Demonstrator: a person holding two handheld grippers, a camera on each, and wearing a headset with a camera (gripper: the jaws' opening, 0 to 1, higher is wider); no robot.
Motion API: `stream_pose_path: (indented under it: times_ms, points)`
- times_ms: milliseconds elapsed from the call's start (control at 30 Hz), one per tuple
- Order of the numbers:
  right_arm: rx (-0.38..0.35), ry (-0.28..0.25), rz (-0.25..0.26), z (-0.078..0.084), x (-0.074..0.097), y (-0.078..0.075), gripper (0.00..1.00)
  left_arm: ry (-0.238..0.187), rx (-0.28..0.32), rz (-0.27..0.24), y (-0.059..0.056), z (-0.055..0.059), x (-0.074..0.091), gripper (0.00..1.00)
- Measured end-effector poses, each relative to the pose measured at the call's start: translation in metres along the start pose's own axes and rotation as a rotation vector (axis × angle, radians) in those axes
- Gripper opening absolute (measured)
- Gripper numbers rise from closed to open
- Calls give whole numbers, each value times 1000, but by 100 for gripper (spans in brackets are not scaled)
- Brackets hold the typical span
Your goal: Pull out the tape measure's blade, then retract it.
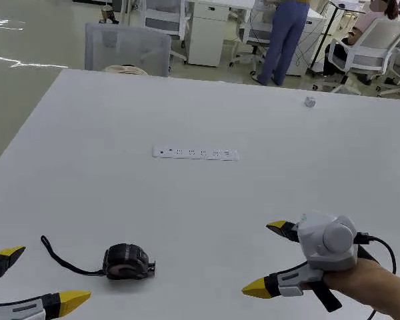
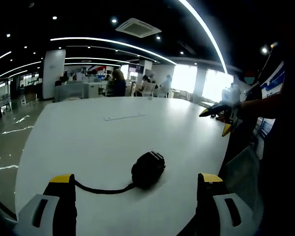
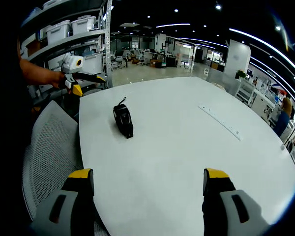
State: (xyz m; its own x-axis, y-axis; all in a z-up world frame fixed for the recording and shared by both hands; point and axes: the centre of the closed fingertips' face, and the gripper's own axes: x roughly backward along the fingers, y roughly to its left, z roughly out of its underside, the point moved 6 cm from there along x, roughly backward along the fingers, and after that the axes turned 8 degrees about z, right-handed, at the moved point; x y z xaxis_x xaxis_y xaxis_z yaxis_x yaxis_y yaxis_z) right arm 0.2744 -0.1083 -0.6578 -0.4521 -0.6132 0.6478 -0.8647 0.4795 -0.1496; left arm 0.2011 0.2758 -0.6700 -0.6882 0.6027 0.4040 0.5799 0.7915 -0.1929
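Observation:
A dark tape measure with a black wrist cord lies on the white table near the front edge, blade fully in. My left gripper stands open at the bottom left, just left of the cord. In the left gripper view the tape measure rests ahead between the open yellow-tipped jaws of the left gripper. My right gripper is open at the lower right, well to the right of the tape. In the right gripper view the tape measure lies far ahead of the right gripper.
A white power strip lies flat at the table's middle. A small grey object sits near the far right. Behind the table stand a grey mesh chair, white cabinets and a person. Another mesh chair is beside the table.

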Motion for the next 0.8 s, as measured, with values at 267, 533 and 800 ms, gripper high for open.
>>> stream_pose_path:
  times_ms: [267, 533, 800]
  points:
    - [30, -5, -34, -11, -14, 8, 94, 40, -60, 62, 5, -11, -9, 100]
    - [58, -7, -71, -19, -27, 16, 94, 103, -163, 173, 14, -31, -28, 100]
    - [65, -12, -82, -26, -37, 19, 93, 129, -184, 242, 19, -42, -47, 100]
